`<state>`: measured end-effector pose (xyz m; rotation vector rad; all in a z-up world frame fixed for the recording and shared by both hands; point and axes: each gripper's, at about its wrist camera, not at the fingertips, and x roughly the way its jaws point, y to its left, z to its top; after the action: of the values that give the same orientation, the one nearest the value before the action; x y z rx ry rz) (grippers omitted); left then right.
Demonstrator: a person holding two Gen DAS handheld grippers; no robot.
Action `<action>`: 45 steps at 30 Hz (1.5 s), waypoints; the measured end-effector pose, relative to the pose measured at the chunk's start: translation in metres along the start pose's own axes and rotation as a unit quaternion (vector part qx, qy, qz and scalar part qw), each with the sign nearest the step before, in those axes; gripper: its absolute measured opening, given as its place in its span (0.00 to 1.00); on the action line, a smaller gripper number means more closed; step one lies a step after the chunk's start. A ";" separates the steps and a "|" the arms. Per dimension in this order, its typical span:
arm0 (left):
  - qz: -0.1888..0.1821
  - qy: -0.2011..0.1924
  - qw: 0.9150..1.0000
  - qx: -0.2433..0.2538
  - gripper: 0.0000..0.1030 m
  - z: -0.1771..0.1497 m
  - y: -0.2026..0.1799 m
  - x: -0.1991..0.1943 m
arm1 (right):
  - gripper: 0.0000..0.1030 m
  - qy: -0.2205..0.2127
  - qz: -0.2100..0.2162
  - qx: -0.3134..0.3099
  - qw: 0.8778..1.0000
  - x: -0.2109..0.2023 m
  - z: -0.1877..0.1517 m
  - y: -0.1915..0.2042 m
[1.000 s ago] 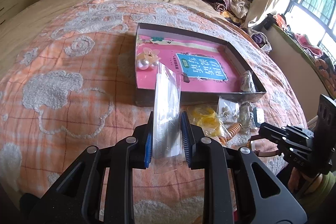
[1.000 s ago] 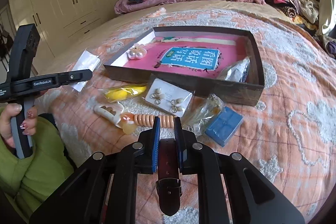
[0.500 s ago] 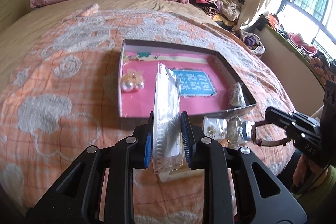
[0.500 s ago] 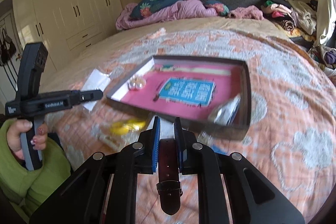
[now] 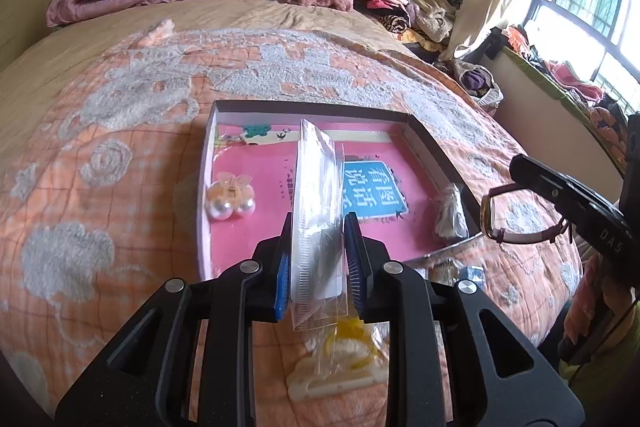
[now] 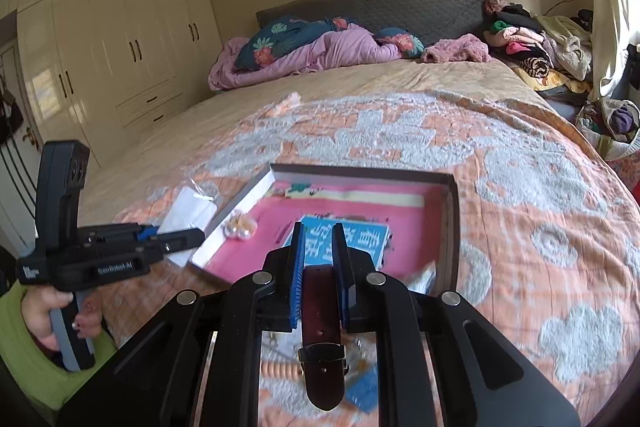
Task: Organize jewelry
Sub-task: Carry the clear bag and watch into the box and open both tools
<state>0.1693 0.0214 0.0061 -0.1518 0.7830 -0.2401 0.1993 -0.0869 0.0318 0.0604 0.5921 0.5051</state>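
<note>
Left gripper: jaws closed on a clear bag, which stands upright between the blue pads, top edge at 12 o'clock over the box. Dark contents sit low in the bag; cannot tell what they are.

Right gripper: jaws closed on a brown watch strap, buckle end hanging toward 6 o'clock. In the left view the same watch shows at 3 o'clock, gold case dangling from the jaws just outside the box's right wall, clear of the bedspread.

Box: shallow, dark-walled, open, lying on the bedspread. Pink book with a blue label lies flat inside. Pearl clip rests on the book at its 9 o'clock edge. Small clear packet leans in the box's right near corner.

On the bedspread near the left gripper, toward 6 o'clock: yellow item in a bag, over a cream clip. Below the right gripper: orange beads and a blue pad, partly hidden.

White packet lies on the bedspread at the box's 9 o'clock side, behind the left gripper's tips in the right view.

Hand in a green sleeve grips the left handle.
</note>
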 end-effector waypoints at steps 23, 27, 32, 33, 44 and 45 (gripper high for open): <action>-0.003 0.038 0.999 -0.001 0.16 0.005 0.000 0.052 | 0.13 0.037 -0.008 0.025 0.999 0.064 0.012 -0.026; -0.002 0.045 0.999 -0.004 0.16 0.003 0.002 0.059 | 0.13 0.051 -0.005 0.036 0.998 0.078 0.009 -0.030; 0.000 0.052 0.999 -0.008 0.16 0.000 0.006 0.066 | 0.13 0.067 -0.002 0.049 0.997 0.093 0.004 -0.036; 0.001 0.052 0.999 -0.008 0.16 0.000 0.005 0.067 | 0.13 0.071 -0.005 0.049 0.996 0.096 0.002 -0.037; 0.006 0.056 0.998 -0.006 0.16 -0.002 0.006 0.071 | 0.32 0.070 -0.022 0.065 0.995 0.095 -0.004 -0.051; 0.007 0.056 0.998 -0.006 0.16 -0.002 0.005 0.071 | 0.39 0.064 -0.025 0.066 0.995 0.091 -0.003 -0.051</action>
<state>0.2169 0.0075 -0.0444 -0.1460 0.8970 -0.2327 0.2848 -0.0885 -0.0281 0.1381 0.7503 0.4222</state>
